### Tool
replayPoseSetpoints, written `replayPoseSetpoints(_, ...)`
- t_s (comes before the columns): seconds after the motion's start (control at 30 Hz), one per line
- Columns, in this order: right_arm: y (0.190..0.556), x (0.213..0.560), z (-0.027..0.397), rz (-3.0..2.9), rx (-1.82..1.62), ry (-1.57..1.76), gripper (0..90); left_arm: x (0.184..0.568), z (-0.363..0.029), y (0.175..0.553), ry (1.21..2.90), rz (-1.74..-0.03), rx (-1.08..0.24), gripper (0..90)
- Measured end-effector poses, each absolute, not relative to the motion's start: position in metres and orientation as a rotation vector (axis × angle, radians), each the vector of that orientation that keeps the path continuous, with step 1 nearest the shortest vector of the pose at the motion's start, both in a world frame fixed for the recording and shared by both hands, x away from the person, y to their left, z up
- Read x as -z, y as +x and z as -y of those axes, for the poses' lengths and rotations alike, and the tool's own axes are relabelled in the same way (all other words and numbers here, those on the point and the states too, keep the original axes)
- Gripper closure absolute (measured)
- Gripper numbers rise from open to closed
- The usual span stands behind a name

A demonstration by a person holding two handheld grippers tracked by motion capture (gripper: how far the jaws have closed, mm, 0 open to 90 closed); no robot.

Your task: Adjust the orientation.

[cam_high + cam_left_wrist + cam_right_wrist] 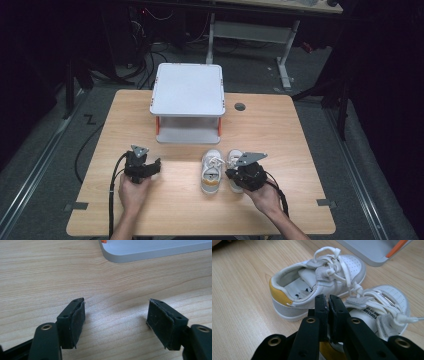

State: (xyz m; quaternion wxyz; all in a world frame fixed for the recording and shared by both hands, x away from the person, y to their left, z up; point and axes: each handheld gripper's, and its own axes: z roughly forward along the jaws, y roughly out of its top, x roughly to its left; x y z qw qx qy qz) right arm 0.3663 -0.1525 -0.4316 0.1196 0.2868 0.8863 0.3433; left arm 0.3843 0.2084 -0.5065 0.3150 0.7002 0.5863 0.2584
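High view: I've got the left gripper (156, 165) low over bare table (100, 150), jaws spread wide w/ nothing between, well apart from the shoes. Right gripper (328, 300) is clenched, jaws pressed together, sitting over the right shoe (384, 307); left shoe (312, 287) lies just beside it, both in front of the white stand (188, 90).

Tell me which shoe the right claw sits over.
The shoe on the person's right, partly hidden beneath the shut right claw; the other shoe lies clear beside it.
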Motion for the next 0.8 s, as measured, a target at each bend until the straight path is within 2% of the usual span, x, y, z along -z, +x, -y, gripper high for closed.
replayPoseSetpoints(0.3,0.367,0.439,0.153,-2.591,-1.076,0.901,85.1,0.507,-0.208,0.384,1.845,-1.545,-0.681,31.1)
replayPoseSetpoints(0.4,0.368,0.442,0.151,-2.601,-1.075,0.902,88.7,0.507,-0.208,0.384,1.844,-1.545,-0.681,31.0)
replayPoseSetpoints(0.63,0.369,0.446,0.149,-2.596,-1.119,0.931,89.5,0.507,-0.208,0.384,1.844,-1.546,-0.682,31.1)
replayPoseSetpoints(0.67,0.370,0.446,0.148,-2.598,-1.120,0.928,89.0,0.507,-0.208,0.384,1.844,-1.545,-0.682,31.1)
replayPoseSetpoints(0.8,0.368,0.446,0.151,-2.593,-1.159,0.912,77.2,0.507,-0.208,0.384,1.844,-1.545,-0.681,31.1)
